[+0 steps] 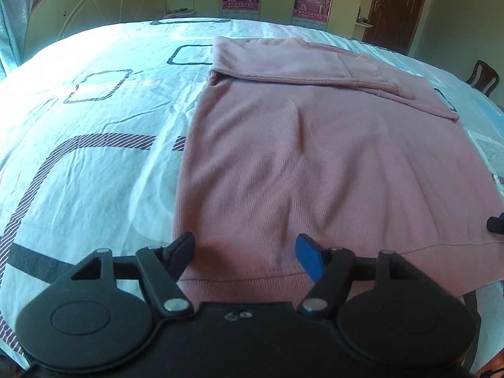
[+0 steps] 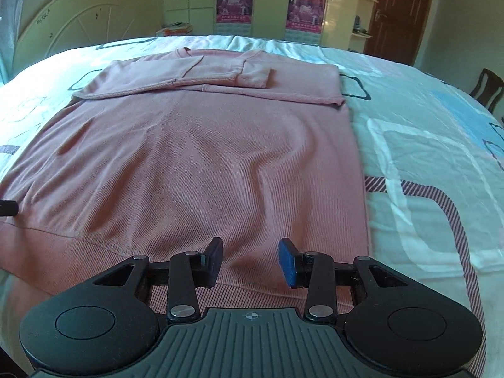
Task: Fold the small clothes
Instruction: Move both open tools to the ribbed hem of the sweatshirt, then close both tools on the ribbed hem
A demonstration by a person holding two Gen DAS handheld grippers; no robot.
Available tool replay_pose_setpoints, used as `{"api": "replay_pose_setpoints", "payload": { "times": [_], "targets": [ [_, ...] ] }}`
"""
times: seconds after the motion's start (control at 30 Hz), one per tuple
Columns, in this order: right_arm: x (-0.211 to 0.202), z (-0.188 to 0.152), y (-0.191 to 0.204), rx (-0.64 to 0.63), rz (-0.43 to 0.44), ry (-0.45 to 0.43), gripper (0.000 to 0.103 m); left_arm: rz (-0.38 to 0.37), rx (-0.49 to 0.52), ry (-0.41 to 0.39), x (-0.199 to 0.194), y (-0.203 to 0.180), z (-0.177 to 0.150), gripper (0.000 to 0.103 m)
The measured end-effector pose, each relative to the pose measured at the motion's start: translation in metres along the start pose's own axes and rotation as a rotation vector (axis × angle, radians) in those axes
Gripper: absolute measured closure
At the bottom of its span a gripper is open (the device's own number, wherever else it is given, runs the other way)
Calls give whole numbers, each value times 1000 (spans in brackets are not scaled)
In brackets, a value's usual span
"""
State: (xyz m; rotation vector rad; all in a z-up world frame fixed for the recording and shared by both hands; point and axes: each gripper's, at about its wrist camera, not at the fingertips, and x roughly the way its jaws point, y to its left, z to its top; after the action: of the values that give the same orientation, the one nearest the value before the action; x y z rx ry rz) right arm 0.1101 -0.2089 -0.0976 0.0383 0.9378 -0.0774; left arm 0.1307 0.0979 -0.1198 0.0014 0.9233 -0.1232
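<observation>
A pink sweater [image 1: 315, 163] lies flat on the bed, hem toward me, both sleeves folded across its upper part [image 2: 201, 75]. My left gripper [image 1: 245, 252] is open and empty, just above the hem near the sweater's left corner. My right gripper [image 2: 250, 260] is open and empty, just above the hem near the right corner. The sweater fills most of the right wrist view [image 2: 204, 163]. A tip of the right gripper shows at the right edge of the left wrist view [image 1: 496, 225], and a tip of the left gripper at the left edge of the right wrist view [image 2: 8, 208].
The bed sheet [image 1: 94, 145] is white and pale blue with striped and dark rounded squares. A curved headboard [image 1: 88, 6] stands far left. Wardrobes with posters [image 2: 234, 4], a brown door [image 2: 400, 12] and a dark chair [image 2: 486, 91] lie beyond the bed.
</observation>
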Motion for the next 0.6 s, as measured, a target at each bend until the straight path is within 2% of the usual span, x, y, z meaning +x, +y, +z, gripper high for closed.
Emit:
{"api": "replay_pose_setpoints", "payload": {
  "times": [0.07,0.1,0.13,0.17,0.23,0.33,0.43,0.6],
  "targets": [
    [-6,-2,-2,29,-29,-6,63,7,-8,-13,-7,9,-2,30],
    [-8,-4,-5,42,-48,-8,56,15,-13,-12,-8,14,-4,29],
    [-11,-6,-8,58,-68,-14,43,20,-21,-9,-9,19,-6,29],
    [-13,-8,-11,72,-86,-19,39,23,-32,-3,-9,24,-7,29],
    [-16,-12,-16,92,-113,-20,39,20,-56,15,-7,33,-11,32],
    [-17,-17,-25,125,-138,1,38,-27,-95,44,-5,43,-17,40],
    [-17,-24,-31,157,-158,17,39,-63,-109,52,-4,45,-21,43],
    [-14,-35,-42,245,-138,52,39,-133,-98,74,-1,41,-20,60]
  ]
}}
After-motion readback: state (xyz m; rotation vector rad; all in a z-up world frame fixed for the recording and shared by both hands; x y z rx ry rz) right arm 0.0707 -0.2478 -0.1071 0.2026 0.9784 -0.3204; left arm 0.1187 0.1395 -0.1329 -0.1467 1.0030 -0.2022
